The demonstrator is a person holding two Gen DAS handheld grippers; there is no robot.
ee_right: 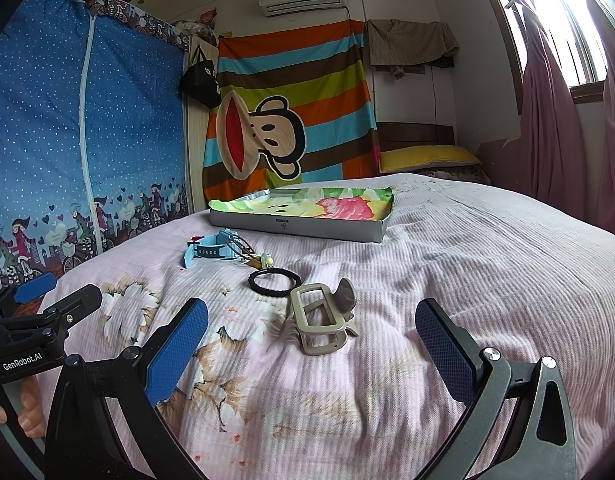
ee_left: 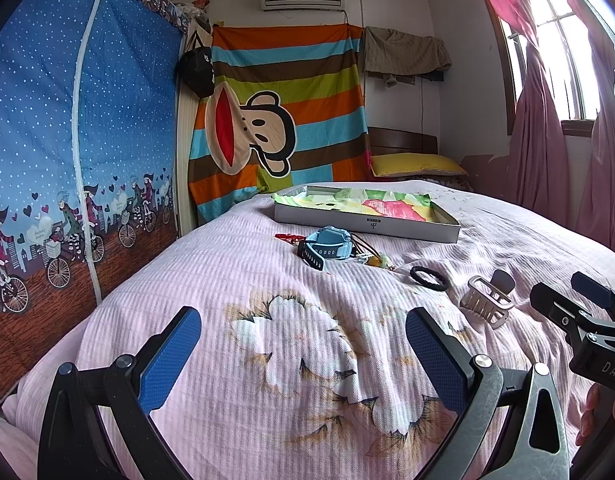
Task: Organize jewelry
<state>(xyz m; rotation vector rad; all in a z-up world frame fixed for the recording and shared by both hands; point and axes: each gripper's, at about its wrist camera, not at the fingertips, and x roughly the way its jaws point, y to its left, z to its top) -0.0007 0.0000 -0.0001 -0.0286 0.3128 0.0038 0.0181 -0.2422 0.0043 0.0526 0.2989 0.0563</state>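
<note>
Right wrist view has the right gripper (ee_right: 311,352) spread wide and empty over the pink bedspread (ee_right: 447,248), the beige hair claw (ee_right: 321,320) lying just ahead between its fingers, while the left gripper (ee_left: 303,356) gapes equally empty

Black left tool (ee_left: 303,356) and right tool (ee_right: 311,348), blue textured pads, silver screws.

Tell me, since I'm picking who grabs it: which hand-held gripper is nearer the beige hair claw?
Right. The right hand-held gripper is open just short of the beige hair claw; the left hand-held gripper sits farther off to the claw's left.
</note>
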